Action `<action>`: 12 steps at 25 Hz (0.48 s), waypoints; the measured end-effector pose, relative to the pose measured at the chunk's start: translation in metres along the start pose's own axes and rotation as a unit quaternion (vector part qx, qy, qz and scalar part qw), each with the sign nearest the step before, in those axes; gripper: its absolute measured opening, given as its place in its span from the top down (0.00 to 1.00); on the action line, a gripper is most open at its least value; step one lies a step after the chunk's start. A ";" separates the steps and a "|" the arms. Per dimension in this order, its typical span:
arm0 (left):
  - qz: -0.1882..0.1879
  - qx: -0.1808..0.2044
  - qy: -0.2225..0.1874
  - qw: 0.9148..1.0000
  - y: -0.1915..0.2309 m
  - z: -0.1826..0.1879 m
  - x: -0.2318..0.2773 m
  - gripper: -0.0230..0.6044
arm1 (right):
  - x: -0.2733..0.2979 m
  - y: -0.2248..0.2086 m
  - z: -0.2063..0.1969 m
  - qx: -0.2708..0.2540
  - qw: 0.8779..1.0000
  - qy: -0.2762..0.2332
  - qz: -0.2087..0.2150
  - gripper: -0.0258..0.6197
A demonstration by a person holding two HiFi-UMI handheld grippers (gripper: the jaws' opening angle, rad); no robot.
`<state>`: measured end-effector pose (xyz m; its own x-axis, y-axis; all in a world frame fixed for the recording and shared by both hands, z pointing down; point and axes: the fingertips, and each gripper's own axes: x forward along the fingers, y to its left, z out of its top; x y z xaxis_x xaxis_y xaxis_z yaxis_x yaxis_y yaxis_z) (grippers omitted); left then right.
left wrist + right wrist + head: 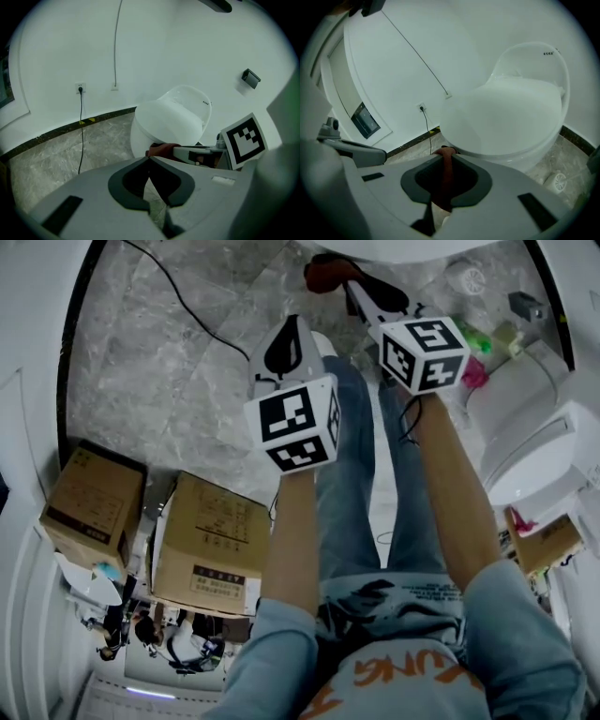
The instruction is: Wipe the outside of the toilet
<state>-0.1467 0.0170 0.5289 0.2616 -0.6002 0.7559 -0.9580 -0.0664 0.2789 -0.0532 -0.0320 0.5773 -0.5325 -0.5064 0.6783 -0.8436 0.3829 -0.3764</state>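
Holding a red cloth point(446, 180) against the toilet point(511, 117)

Two boxes point(202, 545) sit on the floor to my left. My left gripper point(150, 159) hangs empty with its jaws together, pointing at the toilet across the tiles. My right gripper point(447, 157) is clamped on the cloth, whose tip pokes out just under the bowl's lower edge.
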 end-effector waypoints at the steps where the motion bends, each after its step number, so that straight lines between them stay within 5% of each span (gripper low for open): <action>1: -0.001 0.003 0.002 1.000 -0.003 -0.001 0.002 0.97 | 0.000 -0.005 0.002 0.007 1.000 -0.003 -0.003 0.90; 12: -0.001 0.019 0.018 1.000 -0.044 -0.002 0.022 0.97 | -0.007 -0.046 -0.003 0.014 1.000 0.000 -0.002 0.90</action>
<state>-0.0984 0.0083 0.5338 0.2674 -0.5706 0.7765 -0.9609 -0.0981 0.2588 -0.0105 -0.0437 0.5920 -0.5298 -0.5071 0.6798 -0.8469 0.3589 -0.3924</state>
